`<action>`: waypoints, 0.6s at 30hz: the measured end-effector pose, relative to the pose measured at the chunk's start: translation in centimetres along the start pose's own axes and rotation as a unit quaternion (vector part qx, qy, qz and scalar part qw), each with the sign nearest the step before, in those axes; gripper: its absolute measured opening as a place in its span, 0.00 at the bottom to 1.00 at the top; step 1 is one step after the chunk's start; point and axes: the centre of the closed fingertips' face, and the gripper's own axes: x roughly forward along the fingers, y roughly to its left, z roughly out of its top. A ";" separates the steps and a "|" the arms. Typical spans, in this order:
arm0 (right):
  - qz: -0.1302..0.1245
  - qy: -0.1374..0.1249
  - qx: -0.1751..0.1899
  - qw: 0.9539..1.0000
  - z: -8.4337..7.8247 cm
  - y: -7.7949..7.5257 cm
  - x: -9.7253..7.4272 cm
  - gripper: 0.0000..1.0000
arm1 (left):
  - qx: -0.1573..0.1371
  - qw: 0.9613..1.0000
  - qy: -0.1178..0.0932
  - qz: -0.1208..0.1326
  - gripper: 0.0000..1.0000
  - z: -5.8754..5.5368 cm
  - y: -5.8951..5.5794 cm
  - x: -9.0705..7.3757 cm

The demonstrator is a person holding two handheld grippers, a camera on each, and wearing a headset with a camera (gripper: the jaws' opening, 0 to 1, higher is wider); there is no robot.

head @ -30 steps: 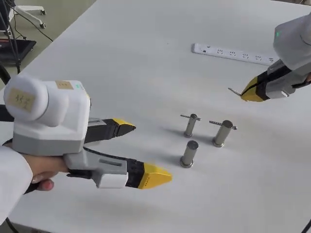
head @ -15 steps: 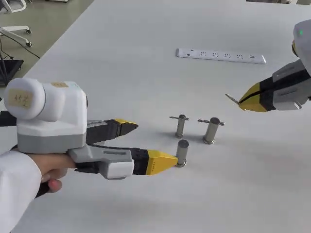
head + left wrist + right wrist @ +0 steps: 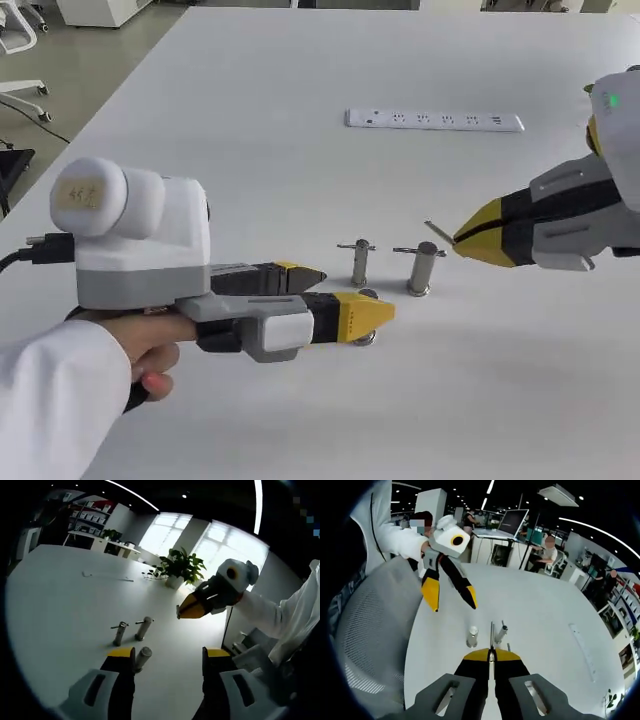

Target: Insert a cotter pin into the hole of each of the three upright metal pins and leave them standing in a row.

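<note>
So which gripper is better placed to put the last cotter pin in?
Right. The right gripper is shut on a cotter pin and points toward the bare pin. The left gripper is open and empty close to that pin, probably better for steadying it.

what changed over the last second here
The left gripper moved forward until its open fingers flank the bare metal pin. The right gripper, shut on a cotter pin, came closer to the pins. All three pins stand where they were; the two rear pins keep their cotter pins.
</note>
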 end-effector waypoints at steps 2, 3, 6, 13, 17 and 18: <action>-0.002 -0.009 -0.004 1.000 0.5 0.7 0.1 0.00 | 0.001 1.000 0.002 -0.001 0.48 0.0 -0.3 0.4; -0.003 -0.012 -0.007 1.000 0.7 1.2 0.1 0.00 | -0.005 1.000 0.003 -0.002 0.48 0.0 -0.5 0.7; -0.004 -0.013 -0.021 1.000 0.9 2.1 0.2 0.00 | -0.010 1.000 -0.001 -0.008 0.46 0.1 -1.0 1.2; -0.009 -0.004 -0.052 0.999 0.7 3.1 1.0 0.00 | -0.038 0.999 0.000 -0.023 0.36 0.2 -2.0 2.1; -0.008 0.003 -0.073 0.997 0.6 3.8 1.4 0.00 | -0.038 0.999 0.010 -0.021 0.34 -0.1 -2.0 2.4; -0.008 0.002 -0.076 0.997 0.7 4.0 1.5 0.00 | -0.042 0.999 0.011 -0.021 0.32 -0.2 -2.0 2.4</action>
